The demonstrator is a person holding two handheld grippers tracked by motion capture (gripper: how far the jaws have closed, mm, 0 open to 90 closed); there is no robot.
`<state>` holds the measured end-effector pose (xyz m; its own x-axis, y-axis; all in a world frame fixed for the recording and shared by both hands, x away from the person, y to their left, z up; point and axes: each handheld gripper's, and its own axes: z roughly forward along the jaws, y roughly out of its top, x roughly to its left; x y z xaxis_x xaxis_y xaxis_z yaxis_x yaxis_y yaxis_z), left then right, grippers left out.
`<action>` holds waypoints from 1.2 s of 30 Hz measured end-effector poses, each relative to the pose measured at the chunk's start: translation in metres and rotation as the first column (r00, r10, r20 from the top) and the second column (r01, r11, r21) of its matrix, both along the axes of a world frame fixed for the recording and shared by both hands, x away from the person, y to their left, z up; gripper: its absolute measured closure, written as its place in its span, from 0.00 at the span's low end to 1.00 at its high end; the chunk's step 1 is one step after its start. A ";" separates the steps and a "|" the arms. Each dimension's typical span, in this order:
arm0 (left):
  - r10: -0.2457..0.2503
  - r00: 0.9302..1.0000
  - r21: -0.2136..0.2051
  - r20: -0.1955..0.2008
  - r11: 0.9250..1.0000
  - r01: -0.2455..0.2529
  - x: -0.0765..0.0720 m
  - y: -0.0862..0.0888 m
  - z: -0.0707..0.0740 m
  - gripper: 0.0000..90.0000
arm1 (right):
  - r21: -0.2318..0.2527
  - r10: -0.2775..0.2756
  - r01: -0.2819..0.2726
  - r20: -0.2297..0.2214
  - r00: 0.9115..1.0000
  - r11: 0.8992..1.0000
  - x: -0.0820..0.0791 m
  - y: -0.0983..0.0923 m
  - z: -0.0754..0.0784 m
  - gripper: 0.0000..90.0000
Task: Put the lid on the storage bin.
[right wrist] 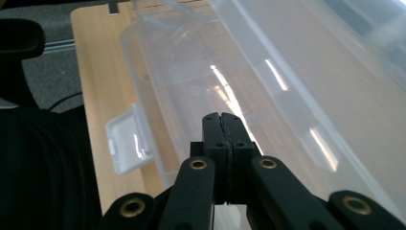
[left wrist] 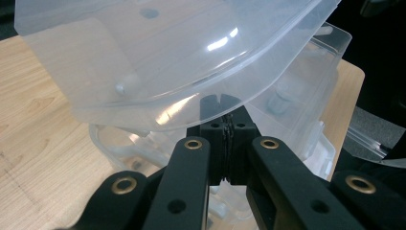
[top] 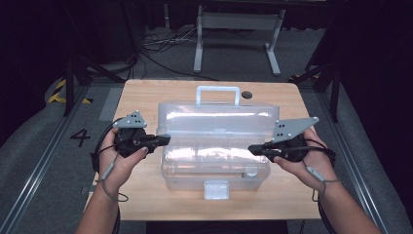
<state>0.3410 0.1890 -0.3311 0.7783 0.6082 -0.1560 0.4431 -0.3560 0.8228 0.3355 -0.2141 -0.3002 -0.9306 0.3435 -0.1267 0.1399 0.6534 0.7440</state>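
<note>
**A:** What counts most in lifting this lid [top: 218, 116] cleanly?

**B:** I'd say pushing evenly from both ends. The left gripper [top: 167, 139] has its jaws clenched together, empty, with the tips tucked under the lid's edge at the left end of the box [top: 214, 168]. In the left gripper view the tips [left wrist: 221, 103] sit right beneath the raised rim of the lid [left wrist: 158, 62]. The right gripper [top: 251, 147] is clenched and empty too, pointing in at the right end just above the box's rim. If one side rises ahead of the other, the lid will likely twist on its hinge.

**C:** Wait, so neither one grips anything?

**B:** Correct, they work as wedges, not clamps. Best to keep the tips under the rim and raise slowly so they don't slip off the smooth plastic.

**A:** And the box itself?

**B:** A clear plastic case in the middle of the wooden table [top: 146, 92], long side facing the person. It has a white handle [top: 217, 92] at the far edge and a white latch [top: 216, 189] at the near edge, which hangs free in the right gripper view [right wrist: 125, 143]. Inside, I can make out moulded dividers, though the contents are too faint to tell.
</note>
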 end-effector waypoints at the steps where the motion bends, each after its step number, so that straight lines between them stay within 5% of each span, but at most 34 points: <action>1: 0.001 1.000 0.002 0.002 1.000 -0.001 0.000 0.000 0.000 0.98 | 0.007 -0.012 0.012 -0.003 1.000 1.000 0.001 -0.004 0.000 1.00; 9: -0.002 1.000 0.010 0.000 1.000 0.002 -0.001 -0.001 0.001 0.98 | 0.047 -0.095 0.097 -0.031 0.995 0.994 0.005 -0.026 -0.007 1.00; 18: -0.016 1.000 0.033 -0.017 0.999 0.016 -0.004 -0.002 0.000 0.96 | 0.110 -0.211 0.215 -0.047 0.976 0.970 0.008 -0.052 -0.019 1.00; 24: -0.022 0.999 0.055 -0.030 0.998 0.023 -0.007 -0.004 -0.002 0.96 | 0.129 -0.225 0.236 -0.092 0.970 0.963 0.011 -0.061 -0.026 1.00; 36: -0.047 0.997 0.078 -0.066 0.996 0.052 -0.016 -0.002 -0.001 0.93 | 0.091 -0.222 0.236 -0.142 0.965 0.968 0.009 -0.059 -0.029 1.00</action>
